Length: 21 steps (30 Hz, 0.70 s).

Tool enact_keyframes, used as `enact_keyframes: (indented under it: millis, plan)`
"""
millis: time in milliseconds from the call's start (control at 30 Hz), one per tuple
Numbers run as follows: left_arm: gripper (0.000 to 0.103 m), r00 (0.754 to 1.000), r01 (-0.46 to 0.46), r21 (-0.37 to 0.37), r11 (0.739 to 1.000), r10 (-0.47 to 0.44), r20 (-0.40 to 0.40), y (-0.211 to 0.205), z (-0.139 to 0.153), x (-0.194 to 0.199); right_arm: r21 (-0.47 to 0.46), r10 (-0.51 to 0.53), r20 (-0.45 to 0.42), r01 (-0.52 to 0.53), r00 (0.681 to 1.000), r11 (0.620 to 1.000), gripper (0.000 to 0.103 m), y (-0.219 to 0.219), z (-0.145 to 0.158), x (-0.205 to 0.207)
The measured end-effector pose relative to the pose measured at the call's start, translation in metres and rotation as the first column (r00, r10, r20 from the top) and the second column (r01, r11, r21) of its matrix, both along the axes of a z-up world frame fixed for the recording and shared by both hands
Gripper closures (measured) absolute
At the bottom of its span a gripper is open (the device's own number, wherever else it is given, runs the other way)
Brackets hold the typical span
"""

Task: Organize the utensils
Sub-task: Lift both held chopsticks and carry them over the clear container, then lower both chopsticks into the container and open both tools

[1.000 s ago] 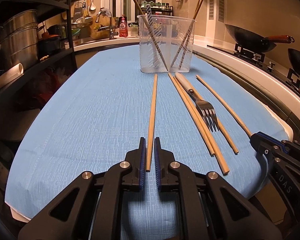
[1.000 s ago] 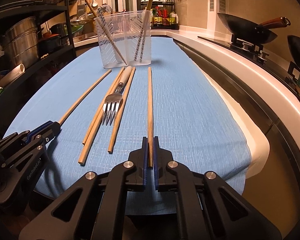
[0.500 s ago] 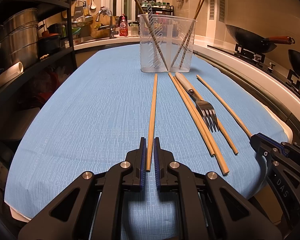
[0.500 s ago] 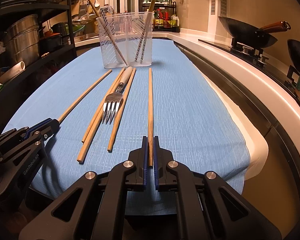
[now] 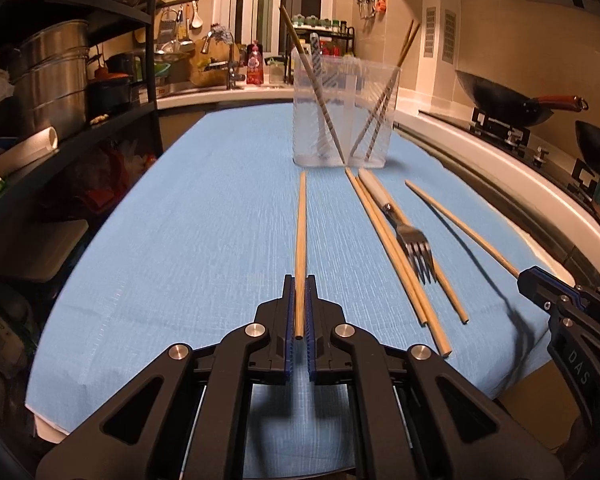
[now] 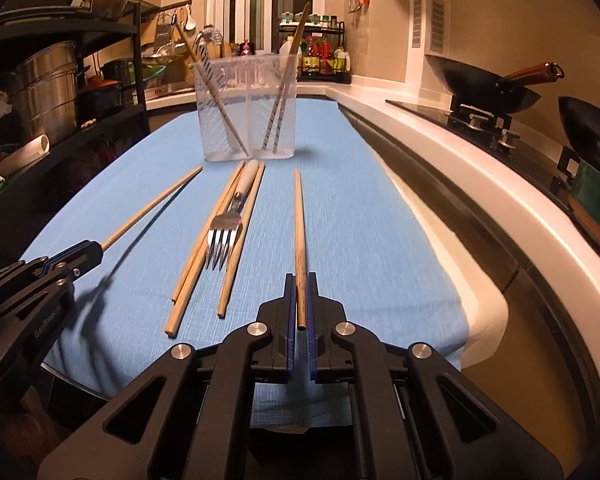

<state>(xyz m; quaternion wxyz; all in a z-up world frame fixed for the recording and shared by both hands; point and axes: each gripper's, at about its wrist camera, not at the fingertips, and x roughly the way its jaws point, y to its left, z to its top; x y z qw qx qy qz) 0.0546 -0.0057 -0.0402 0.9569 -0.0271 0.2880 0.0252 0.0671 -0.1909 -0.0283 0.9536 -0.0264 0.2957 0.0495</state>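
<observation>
My left gripper [image 5: 299, 280] is shut on the near end of a wooden chopstick [image 5: 301, 232], held a little above the blue cloth [image 5: 204, 240]. My right gripper [image 6: 300, 278] is shut on another chopstick [image 6: 299, 224], also lifted. Each gripper shows in the other's view, the right one [image 5: 530, 278] and the left one [image 6: 94, 250]. Between them lie three chopsticks [image 5: 384, 240] and a white-handled fork [image 5: 410, 236] on the cloth. A clear plastic holder [image 5: 344, 112] at the far end holds chopsticks and a utensil.
A dark shelf rack with metal pots [image 5: 52, 88] stands along the left. A white counter edge [image 6: 480, 184] and a stove with woks [image 6: 488, 88] run along the right. The cloth's front edge [image 5: 80, 392] is just below the grippers.
Both grippers have lifted their chopsticks slightly off the cloth; shadows now show beneath them. The left gripper's jaws have closed tighter on its chopstick.
</observation>
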Motion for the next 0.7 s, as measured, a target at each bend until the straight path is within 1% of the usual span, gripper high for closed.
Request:
enact_keyframes:
  millis: [167, 333, 400, 467, 533, 633, 700]
  plan:
    - [0.098, 0.995, 0.01, 0.044, 0.999, -0.014, 0.097, 0.0, 0.023, -0.018, -0.004, 0.004, 0.064, -0.003, 0.998, 1.0, 0.098, -0.005, 0.031, -0.01]
    - [0.098, 0.984, 0.017, 0.043, 0.999, -0.024, 0.175, 0.002, 0.054, -0.027, -0.045, 0.023, 0.152, -0.017, 0.988, 0.999, 0.098, -0.003, 0.068, -0.017]
    - [0.098, 0.981, 0.029, 0.037, 0.999, -0.035, 0.19, 0.004, 0.067, -0.027, -0.063, 0.024, 0.192, -0.013, 0.981, 0.998, 0.098, -0.003, 0.083, -0.016]
    - [0.098, 0.977, 0.034, 0.032, 0.999, -0.04, 0.208, 0.009, 0.08, -0.025, -0.058, 0.022, 0.211, -0.009, 0.977, 0.998, 0.098, -0.005, 0.098, -0.012]
    - [0.098, 0.976, 0.056, 0.008, 0.998, -0.057, 0.211, 0.015, 0.093, -0.02, -0.058, 0.018, 0.226, -0.005, 0.974, 0.998, 0.098, -0.007, 0.111, -0.006]
    - [0.098, 0.972, 0.052, -0.011, 0.999, -0.048, 0.231, 0.025, 0.112, -0.015, -0.058, 0.032, 0.239, -0.019, 0.971, 0.998, 0.098, -0.005, 0.132, 0.005]
    - [0.098, 0.974, 0.065, -0.032, 0.997, -0.056, 0.22, 0.031, 0.125, -0.007, -0.059, 0.039, 0.241, -0.025, 0.97, 0.998, 0.098, -0.003, 0.144, 0.012]
